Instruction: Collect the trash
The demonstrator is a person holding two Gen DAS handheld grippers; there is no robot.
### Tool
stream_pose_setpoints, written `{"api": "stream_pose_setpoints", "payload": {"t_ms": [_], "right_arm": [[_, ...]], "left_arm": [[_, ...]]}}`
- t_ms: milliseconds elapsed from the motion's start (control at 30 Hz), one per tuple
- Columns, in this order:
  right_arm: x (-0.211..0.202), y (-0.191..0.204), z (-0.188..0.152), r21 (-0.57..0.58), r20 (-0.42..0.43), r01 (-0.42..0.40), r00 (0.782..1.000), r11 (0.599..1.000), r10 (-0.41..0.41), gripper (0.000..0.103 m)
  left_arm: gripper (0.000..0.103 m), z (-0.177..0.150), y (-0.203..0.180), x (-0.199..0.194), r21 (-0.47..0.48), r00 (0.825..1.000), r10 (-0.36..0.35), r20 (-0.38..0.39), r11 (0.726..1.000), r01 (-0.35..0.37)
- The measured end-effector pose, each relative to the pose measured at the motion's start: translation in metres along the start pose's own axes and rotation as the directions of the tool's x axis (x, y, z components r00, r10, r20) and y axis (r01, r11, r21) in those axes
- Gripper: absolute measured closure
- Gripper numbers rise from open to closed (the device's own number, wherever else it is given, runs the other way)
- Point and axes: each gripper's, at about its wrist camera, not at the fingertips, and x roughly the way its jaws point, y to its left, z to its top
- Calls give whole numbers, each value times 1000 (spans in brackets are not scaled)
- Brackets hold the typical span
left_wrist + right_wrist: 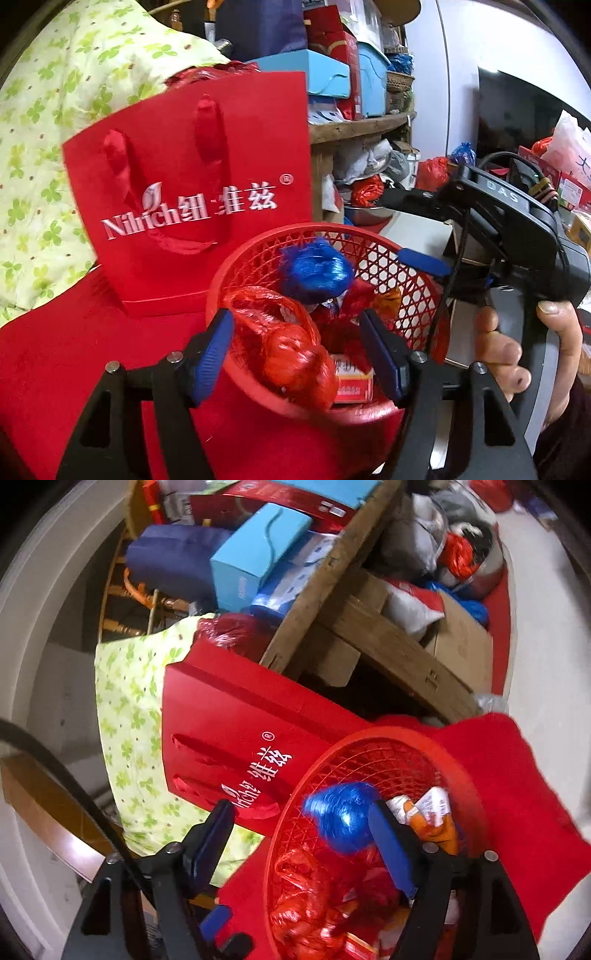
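1. We see a red cloth (55, 369) covering the table, so the things stand on a soft, even base; a red paper bag (192, 177) leans upright behind, against a green-patterned fabric (44, 129).
2. We judge the red mesh basket (384, 254) to be the bin for the trash: it sits on the cloth in front of the bag, within reach of both hands.
3. Inside it lie a crumpled red plastic bag (291, 350), a blue plastic wad (314, 273), a small red-and-white box (352, 384) and an orange wrapper (439, 823), already collected by the look of it.
4. Our left hand-held gripper (295, 354) stands released over the basket's near rim; the red plastic bag sits between its pads without being pinched.
5. Our right hand-held gripper (303, 834), gripped by a hand (517, 350), is also spread open; the blue wad lies loose just beside one pad, so it holds nothing.
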Motion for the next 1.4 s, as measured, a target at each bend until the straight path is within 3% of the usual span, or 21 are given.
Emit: {"api": "stream_pose_setpoints", "payload": {"t_ms": [133, 200, 300, 500, 633, 767, 1000, 1200, 1400], "right_arm": [[-18, 20, -14, -97, 11, 26, 1000, 995, -25, 25], [-28, 34, -23, -149, 18, 36, 999, 988, -34, 25], [-42, 65, -41, -278, 27, 58, 998, 959, -52, 25], [-62, 121, -78, -458, 31, 75, 997, 886, -68, 25], [-71, 151, -104, -556, 38, 84, 996, 827, -76, 25], [-78, 169, -119, -581, 32, 73, 997, 810, -67, 25], [-95, 196, -138, -633, 58, 74, 997, 770, -48, 25], [-117, 216, -149, -678, 96, 82, 995, 730, -23, 25], [-137, 231, -160, -721, 124, 95, 992, 687, -7, 25]], "left_arm": [[25, -10, 13, -26, -42, 996, 81, 27, 996, -80], [16, -17, 24, -44, -84, 992, 120, 36, 990, -117], [15, -25, 34, -71, -126, 979, 197, 46, 974, -190], [14, -38, 53, -117, -188, 947, 320, 36, 933, -308], [10, -45, 61, -144, -199, 910, 412, 49, 897, -395], [7, -50, 64, -169, -205, 884, 460, 82, 876, -437], [6, -57, 67, -202, -230, 858, 503, 106, 852, -471], [6, -64, 68, -223, -254, 852, 513, 102, 842, -476], [6, -70, 65, -246, -286, 835, 540, 108, 821, -494]]}}
